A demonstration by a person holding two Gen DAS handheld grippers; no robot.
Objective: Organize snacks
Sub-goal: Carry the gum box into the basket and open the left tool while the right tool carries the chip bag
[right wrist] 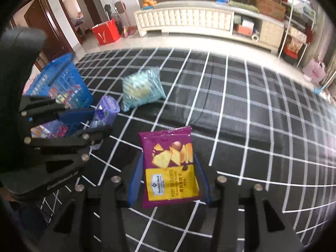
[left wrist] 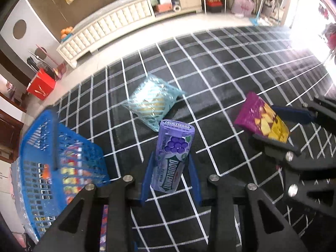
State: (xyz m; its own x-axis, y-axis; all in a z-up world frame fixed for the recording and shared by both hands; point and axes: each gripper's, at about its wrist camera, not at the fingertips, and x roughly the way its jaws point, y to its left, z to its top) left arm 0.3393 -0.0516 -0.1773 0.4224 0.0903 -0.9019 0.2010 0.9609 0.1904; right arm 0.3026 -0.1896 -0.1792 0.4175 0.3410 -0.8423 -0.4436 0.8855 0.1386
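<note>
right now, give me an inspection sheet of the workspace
surface: black rug with white grid, on a pale floor
job's things: purple Doublemint bottle in the left claw; purple and yellow cracker bag in the right claw; light blue snack bag lying on the rug; blue basket with packets inside, at the rug's edge
clutter: nothing seen on the rug besides these
grippers: both shut on their snacks, held above the rug
cables: nothing seen
surroundings: white low cabinet, red box, pink bag
</note>
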